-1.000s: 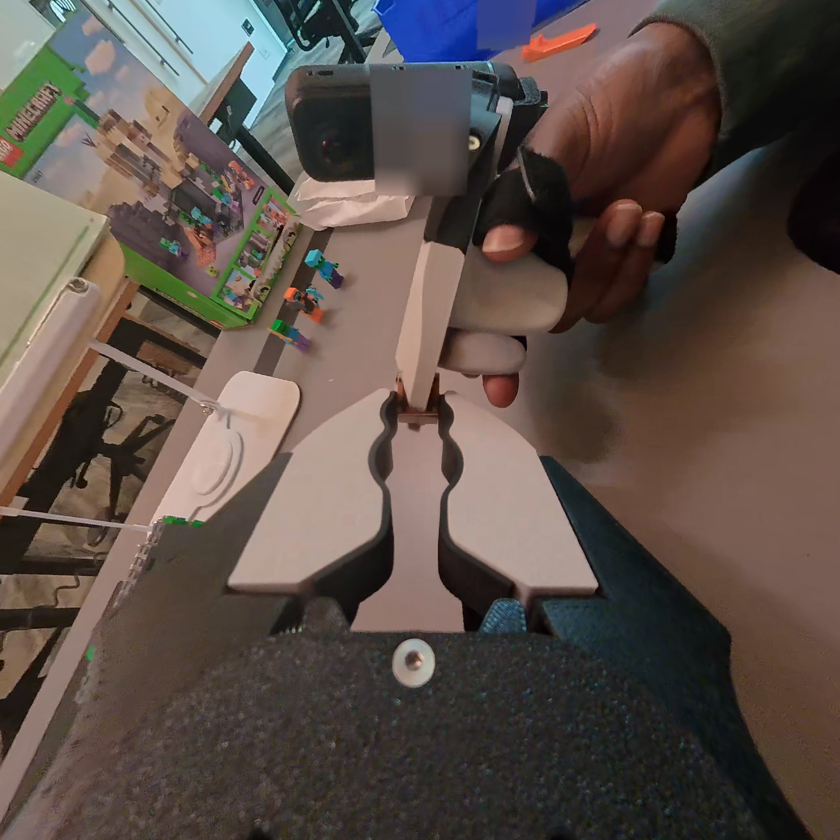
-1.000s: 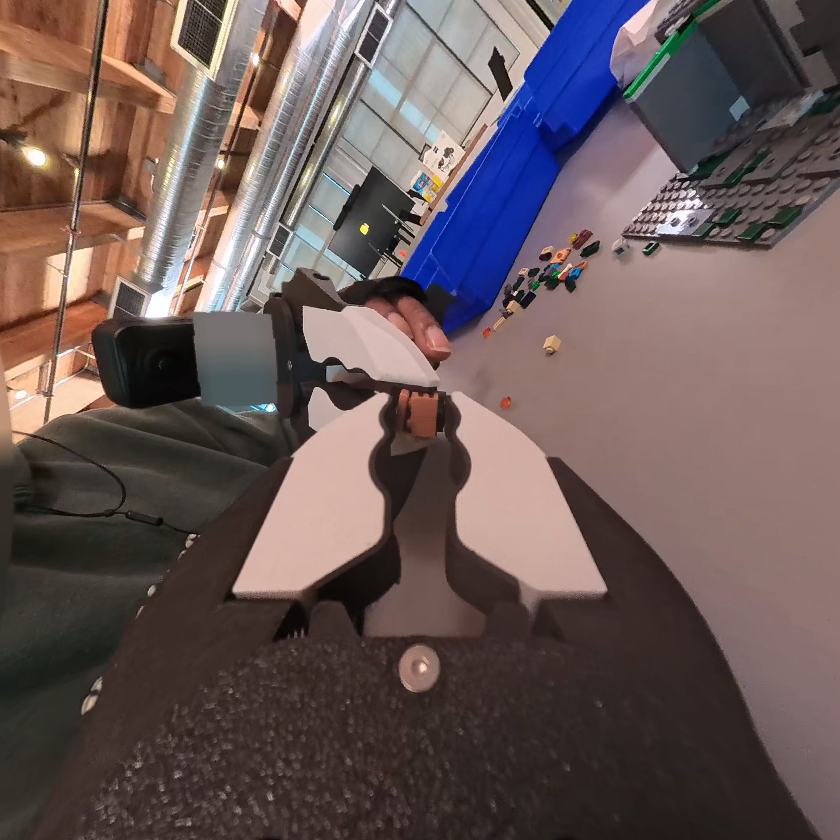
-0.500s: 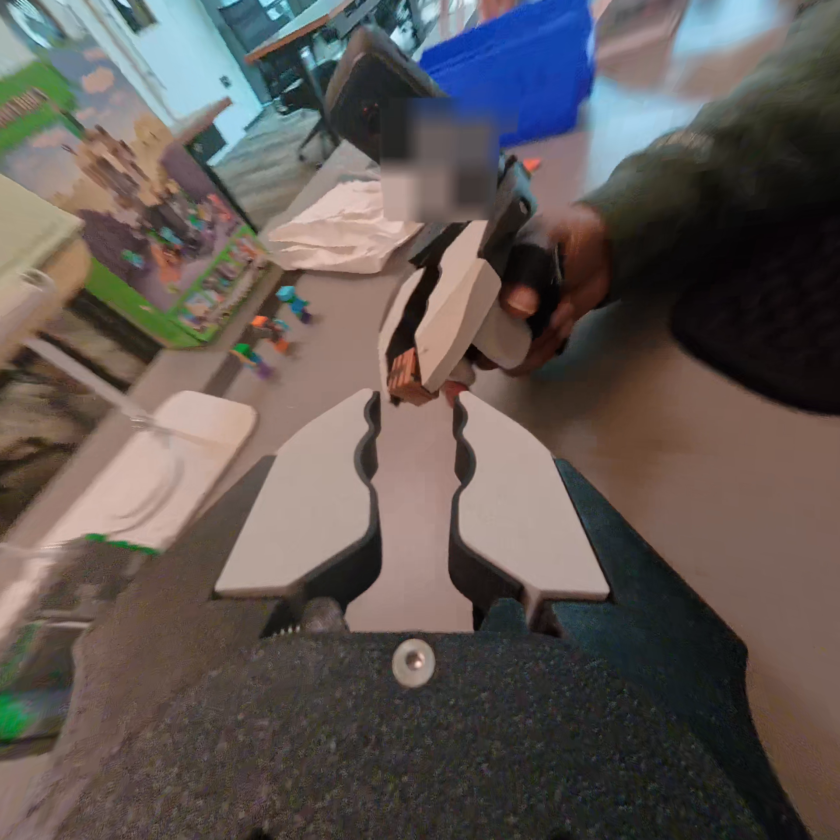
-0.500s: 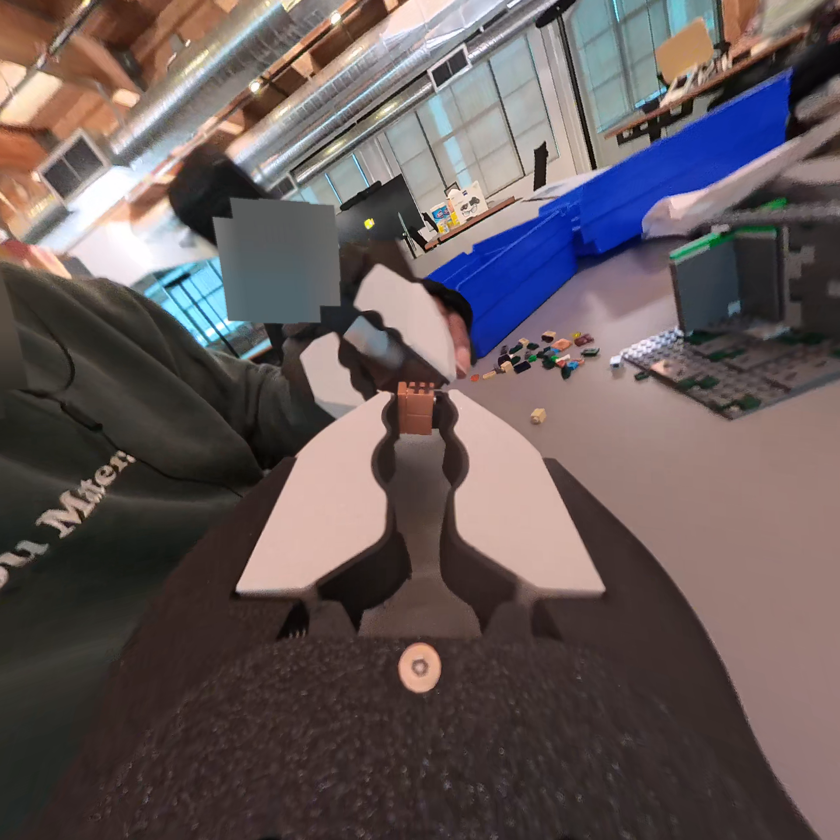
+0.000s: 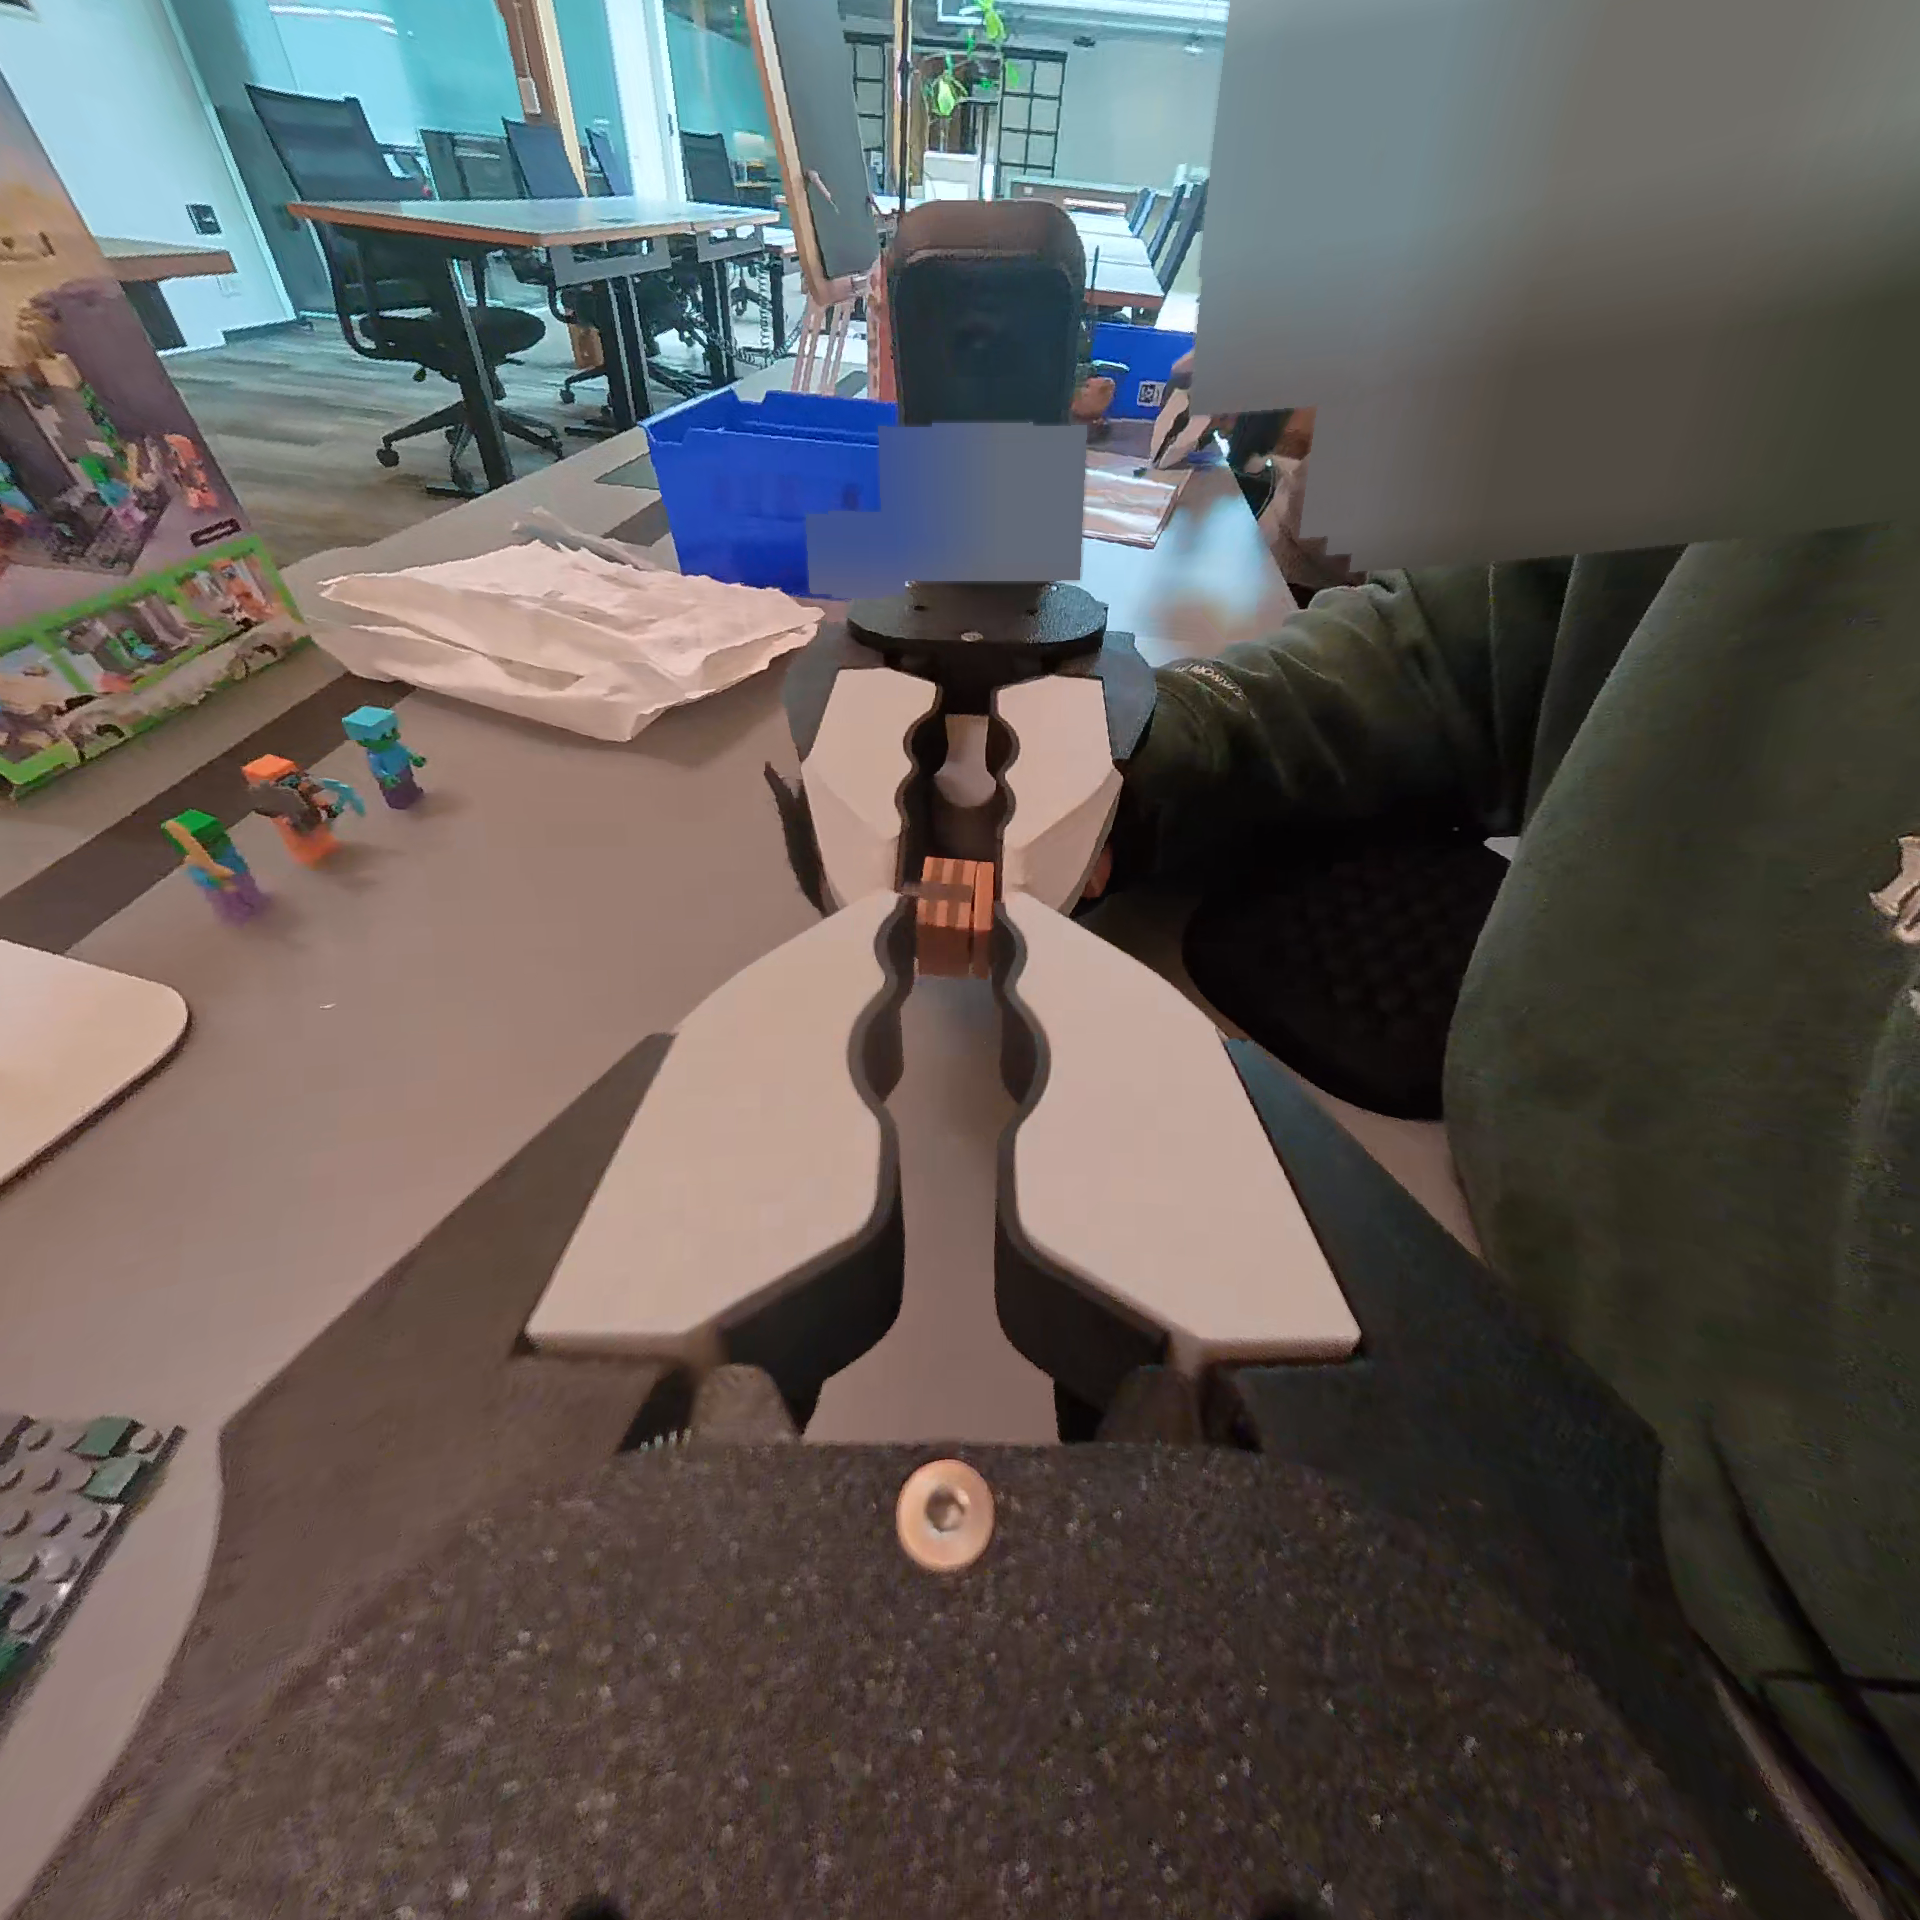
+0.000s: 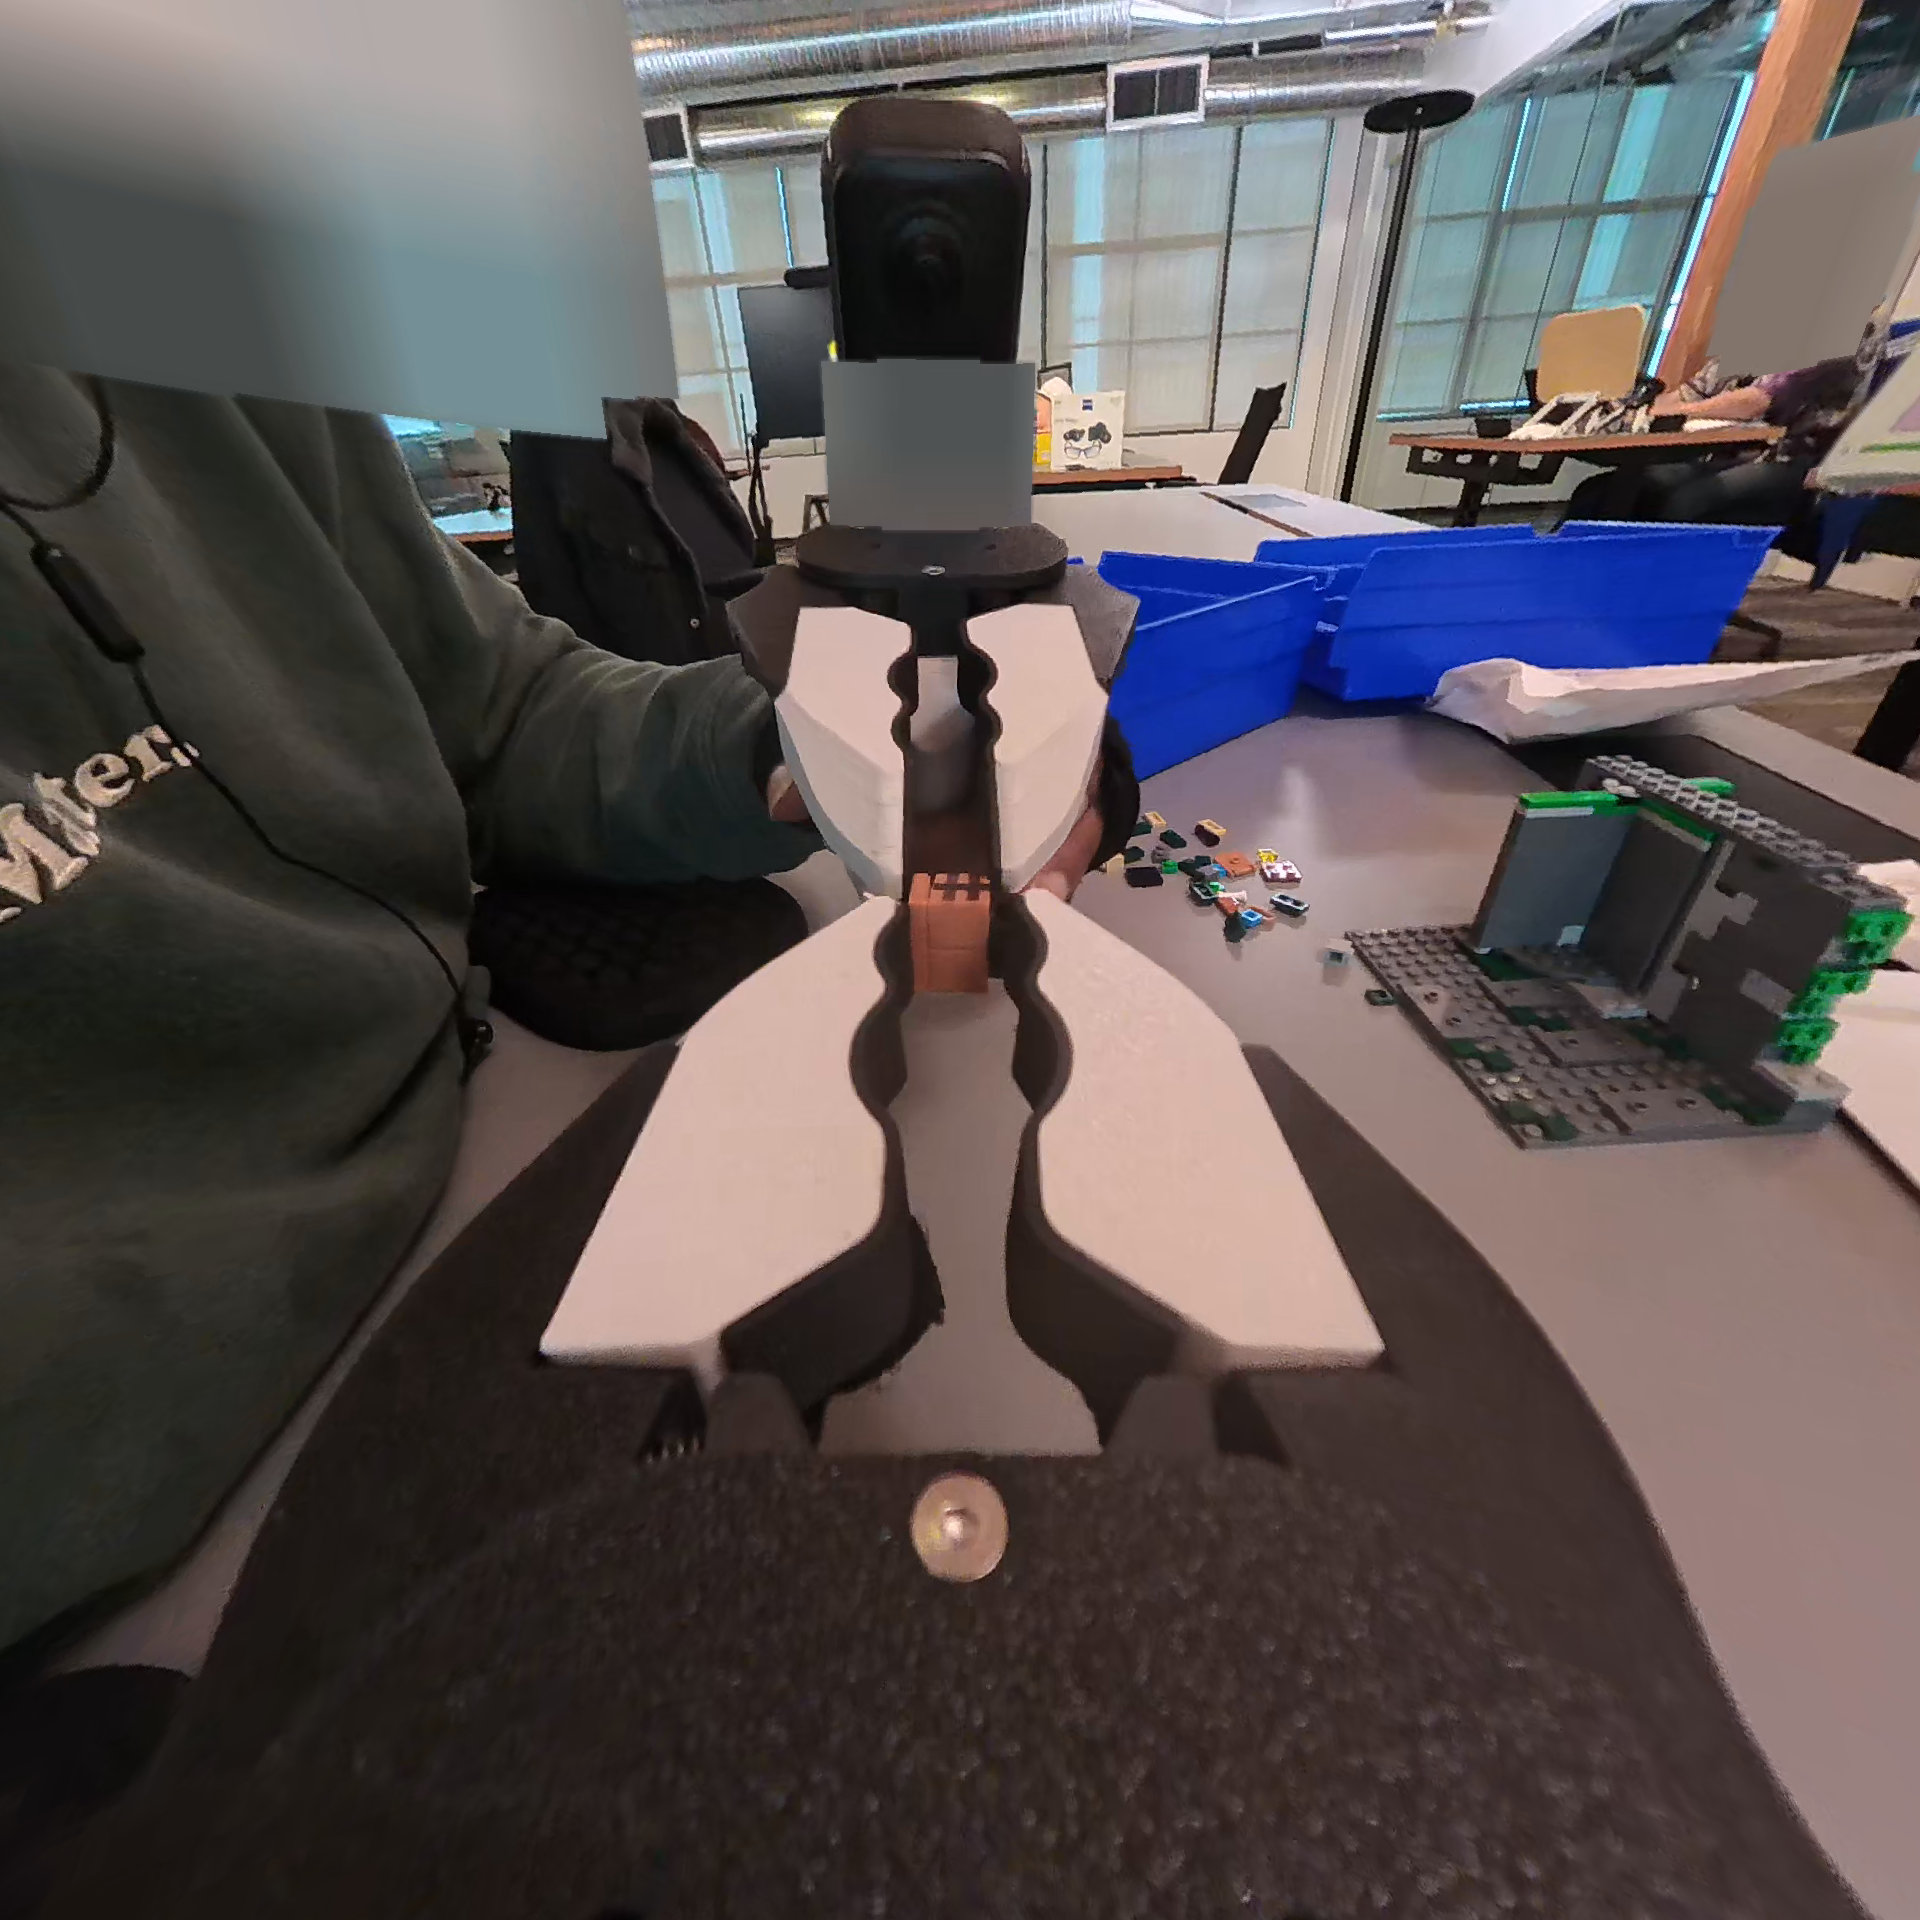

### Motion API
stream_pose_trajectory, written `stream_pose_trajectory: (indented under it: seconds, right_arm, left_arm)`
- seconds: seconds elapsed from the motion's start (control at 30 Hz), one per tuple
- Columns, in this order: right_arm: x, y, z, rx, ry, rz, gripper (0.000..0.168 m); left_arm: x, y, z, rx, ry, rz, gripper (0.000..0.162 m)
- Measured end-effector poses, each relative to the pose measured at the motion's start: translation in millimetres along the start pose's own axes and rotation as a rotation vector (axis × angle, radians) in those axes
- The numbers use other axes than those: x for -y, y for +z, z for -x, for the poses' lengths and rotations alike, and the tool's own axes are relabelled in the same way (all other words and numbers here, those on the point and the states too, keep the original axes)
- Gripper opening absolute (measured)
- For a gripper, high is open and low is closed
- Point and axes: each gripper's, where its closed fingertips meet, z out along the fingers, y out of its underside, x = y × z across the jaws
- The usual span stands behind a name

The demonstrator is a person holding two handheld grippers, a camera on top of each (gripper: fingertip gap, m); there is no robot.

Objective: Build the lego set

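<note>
A small brown lego block point(image 5: 948, 925) hangs in the air between my two grippers, which meet tip to tip above the grey table point(image 5: 468, 1039). My left gripper point(image 5: 951, 920) has its jaws closed around the block's near end. My right gripper point(image 6: 948, 920) is shut on the same block point(image 6: 945, 940) from the opposite side. In each wrist view the other gripper faces me just beyond the block. The partly built grey and green lego structure point(image 6: 1662, 935) stands on its baseplate to the right in the right wrist view.
Loose small pieces point(image 6: 1226, 883) lie near blue bins point(image 6: 1455, 623). Three minifigures point(image 5: 301, 805), the set's box point(image 5: 104, 582), a white paper bag point(image 5: 582, 623) and a white pad point(image 5: 62, 1049) lie left. The person's green sleeve point(image 5: 1351, 727) and body are close. Left and right tips are no more than a few centimetres apart.
Both grippers have swung level and now face each other head on. The left jaws, open half a second ago, have closed around the brown block that the right gripper holds.
</note>
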Motion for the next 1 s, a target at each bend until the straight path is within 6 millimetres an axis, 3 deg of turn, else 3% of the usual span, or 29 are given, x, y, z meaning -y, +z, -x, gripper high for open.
stream_pose_trajectory:
  seconds: [0.63, 1.0]
  right_arm:
    - [7.7, 0.6, 14.3, 0.024, -0.084, -0.024, 0.016]
    - [8.6, 1.1, 4.7, -0.076, -0.163, 0.007, 0.024]
  left_arm:
    - [5.6, -2.4, -12.6, -0.002, 0.137, 0.002, 0.013]
    - [12.6, -9.9, -8.9, 0.037, 0.221, -0.063, 0.012]
